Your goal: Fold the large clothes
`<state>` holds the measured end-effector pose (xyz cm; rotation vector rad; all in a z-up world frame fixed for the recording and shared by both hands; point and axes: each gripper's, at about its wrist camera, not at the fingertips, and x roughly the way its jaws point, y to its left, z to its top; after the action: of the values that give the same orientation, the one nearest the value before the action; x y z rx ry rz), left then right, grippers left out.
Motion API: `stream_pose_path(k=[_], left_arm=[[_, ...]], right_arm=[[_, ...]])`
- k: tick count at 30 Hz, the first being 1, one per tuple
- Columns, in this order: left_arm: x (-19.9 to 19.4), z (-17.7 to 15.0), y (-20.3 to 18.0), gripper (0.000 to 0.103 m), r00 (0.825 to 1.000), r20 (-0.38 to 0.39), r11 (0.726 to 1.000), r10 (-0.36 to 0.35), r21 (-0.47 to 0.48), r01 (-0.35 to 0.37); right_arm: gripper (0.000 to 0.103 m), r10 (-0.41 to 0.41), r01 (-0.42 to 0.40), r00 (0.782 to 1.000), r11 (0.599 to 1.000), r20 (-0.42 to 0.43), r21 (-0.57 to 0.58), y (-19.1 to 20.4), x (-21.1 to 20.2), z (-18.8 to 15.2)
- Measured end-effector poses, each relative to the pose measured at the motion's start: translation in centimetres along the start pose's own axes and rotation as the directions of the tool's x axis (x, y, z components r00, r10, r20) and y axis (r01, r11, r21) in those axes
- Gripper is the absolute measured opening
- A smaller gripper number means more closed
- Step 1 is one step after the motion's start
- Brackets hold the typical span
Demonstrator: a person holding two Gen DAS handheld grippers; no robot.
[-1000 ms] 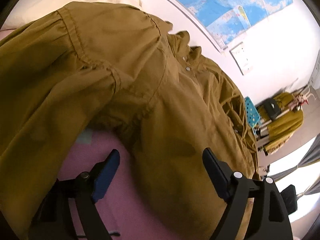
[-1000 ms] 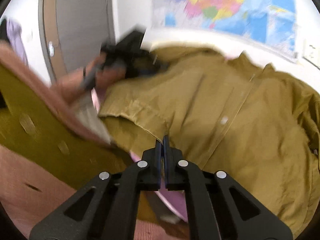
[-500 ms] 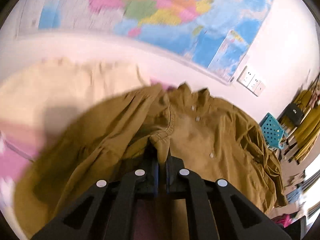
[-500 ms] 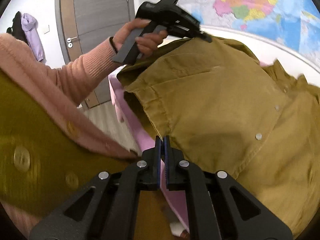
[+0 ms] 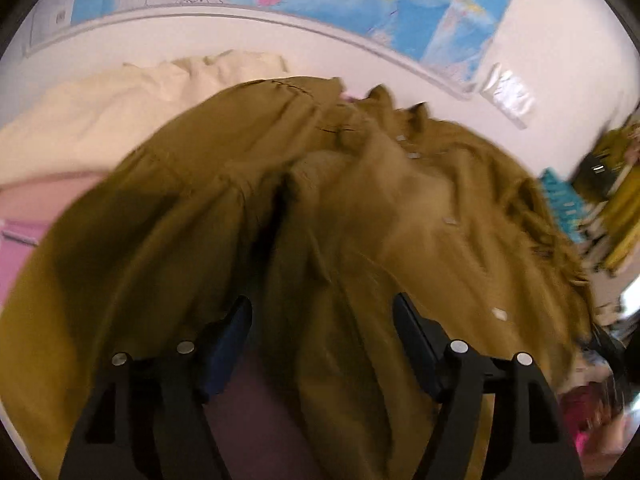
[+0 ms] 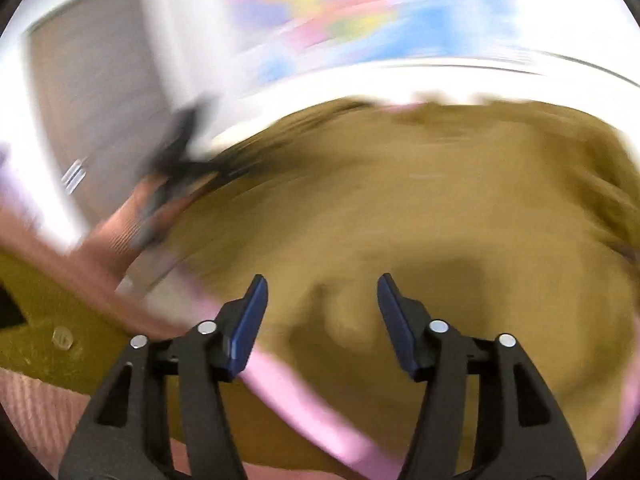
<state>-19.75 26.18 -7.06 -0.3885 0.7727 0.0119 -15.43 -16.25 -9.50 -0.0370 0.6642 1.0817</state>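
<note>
Brown shirt (image 5: 360,216) lies spread on pink bed (image 5: 16,248), collar at far end. Left gripper (image 5: 322,344) and right gripper (image 6: 320,308) both just let go, jaws wide, cloth right below. Right view blurry; left probably nearer the collar.

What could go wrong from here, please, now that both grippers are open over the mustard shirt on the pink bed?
1. The left gripper and right gripper have just opened with nothing pinched, so the freshly laid fold of the shirt may slump open.
2. The shirt reaches the pink bed edge; it could slide off.
3. The cream bedding lies close and could be caught in the next grasp.
</note>
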Motion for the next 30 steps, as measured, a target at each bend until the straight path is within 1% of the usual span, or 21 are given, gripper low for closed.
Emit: stream_pose_path(k=[2, 3, 5, 8, 10, 11, 12, 13, 15, 16, 17, 19, 20, 22, 23, 24, 26, 27, 28, 29, 30], left_arm=[[-0.6, -1.1, -0.4, 0.082, 0.999, -0.023, 0.999, -0.036, 0.006, 0.036], [-0.9, -1.7, -0.5, 0.083, 0.999, -0.033, 0.999, -0.04, 0.012, 0.04], [-1.1, -2.6, -0.5, 0.084, 0.997, -0.059, 0.998, -0.058, 0.016, 0.059], [-0.8, -3.8, -0.8, 0.091, 0.987, -0.094, 0.991, -0.134, 0.004, 0.134], [-0.6, -4.2, -1.3, 0.094, 0.984, -0.106, 0.989, -0.14, 0.023, 0.143], [-0.5, -4.4, -1.5, 0.095, 0.984, -0.109, 0.989, -0.143, 0.029, 0.147], [-0.4, -4.7, -1.6, 0.095, 0.981, -0.112, 0.986, -0.159, 0.033, 0.163], [-0.2, -4.8, -2.2, 0.093, 0.973, -0.122, 0.979, -0.198, 0.032, 0.203], [0.2, -4.9, -2.9, 0.073, 0.968, -0.133, 0.975, -0.214, 0.032, 0.22], [0.4, -4.9, -3.2, 0.044, 0.978, -0.126, 0.984, -0.166, 0.043, 0.173], [0.5, -4.6, -3.3, 0.022, 0.985, -0.127, 0.991, -0.12, 0.042, 0.127], [0.0, -3.4, -1.9, 0.01, 0.976, -0.132, 0.984, -0.172, -0.073, 0.163], [-0.8, -2.9, -1.4, 0.008, 0.975, -0.11, 0.978, -0.193, -0.099, 0.182], [-2.4, -2.2, -1.3, 0.008, 0.982, -0.071, 0.982, -0.175, -0.084, 0.169], [-3.1, -1.8, -1.4, 0.008, 0.986, -0.053, 0.986, -0.158, -0.066, 0.154], [-3.5, -1.6, -1.4, 0.009, 0.988, -0.049, 0.988, -0.146, -0.058, 0.144], [-3.2, -1.4, -1.6, 0.015, 0.993, -0.067, 0.995, -0.095, -0.028, 0.093], [-2.9, -1.4, -1.8, 0.02, 0.995, -0.072, 0.998, -0.064, -0.012, 0.063], [-2.4, -1.4, -2.1, 0.032, 0.997, -0.076, 1.0, -0.025, 0.002, 0.025], [-2.3, -1.3, -2.2, 0.037, 0.997, -0.076, 1.0, -0.008, 0.009, 0.008], [-2.2, -1.2, -2.5, 0.039, 0.997, -0.075, 1.0, -0.001, 0.02, 0.003]], right_arm=[[0.068, -0.164, 0.154, 0.985, 0.976, 0.055, 0.157, -4.4, -3.5, -0.6], [0.075, -0.217, 0.2, 0.974, 0.955, 0.059, 0.217, -6.1, -4.5, -1.0], [0.08, -0.326, 0.298, 0.945, 0.898, 0.034, 0.324, -8.9, -6.3, -2.2], [0.083, -0.36, 0.348, 0.932, 0.853, -0.043, 0.388, -11.5, -6.5, -4.3], [0.083, -0.33, 0.331, 0.941, 0.849, -0.075, 0.413, -12.4, -5.9, -5.5], [0.077, -0.314, 0.316, 0.946, 0.85, -0.077, 0.42, -12.4, -5.6, -5.7], [0.061, -0.294, 0.295, 0.953, 0.855, -0.07, 0.427, -12.2, -5.1, -5.8], [0.051, -0.257, 0.256, 0.965, 0.866, -0.056, 0.43, -12.1, -5.0, -5.9], [0.007, -0.159, 0.153, 0.987, 0.878, -0.026, 0.453, -11.9, -5.1, -6.1], [0.007, -0.119, 0.103, 0.993, 0.875, 0.003, 0.474, -11.7, -5.4, -6.1], [0.006, -0.047, 0.009, 0.997, 0.864, 0.063, 0.504, -11.5, -6.0, -5.9], [0.005, 0.03, -0.107, 0.987, 0.856, 0.159, 0.506, -10.4, -7.8, -5.1], [0.005, 0.078, -0.185, 0.97, 0.852, 0.231, 0.489, -9.6, -9.3, -4.4], [0.005, 0.113, -0.25, 0.943, 0.861, 0.313, 0.443, -8.6, -11.7, -3.7], [0.004, 0.09, -0.231, 0.941, 0.875, 0.326, 0.426, -8.4, -12.7, -3.5], [0.004, 0.048, -0.183, 0.952, 0.881, 0.303, 0.437, -8.6, -12.8, -3.6], [0.005, -0.004, -0.106, 0.978, 0.854, 0.21, 0.509, -10.3, -11.4, -4.6], [0.011, -0.062, -0.011, 0.991, 0.85, 0.12, 0.527, -11.0, -10.5, -5.3], [0.013, -0.116, 0.073, 0.992, 0.843, 0.047, 0.533, -11.5, -9.6, -5.6], [0.023, -0.17, 0.172, 0.984, 0.826, -0.053, 0.537, -12.1, -8.6, -6.3], [0.037, -0.199, 0.219, 0.975, 0.816, -0.095, 0.535, -12.4, -8.4, -6.6]])
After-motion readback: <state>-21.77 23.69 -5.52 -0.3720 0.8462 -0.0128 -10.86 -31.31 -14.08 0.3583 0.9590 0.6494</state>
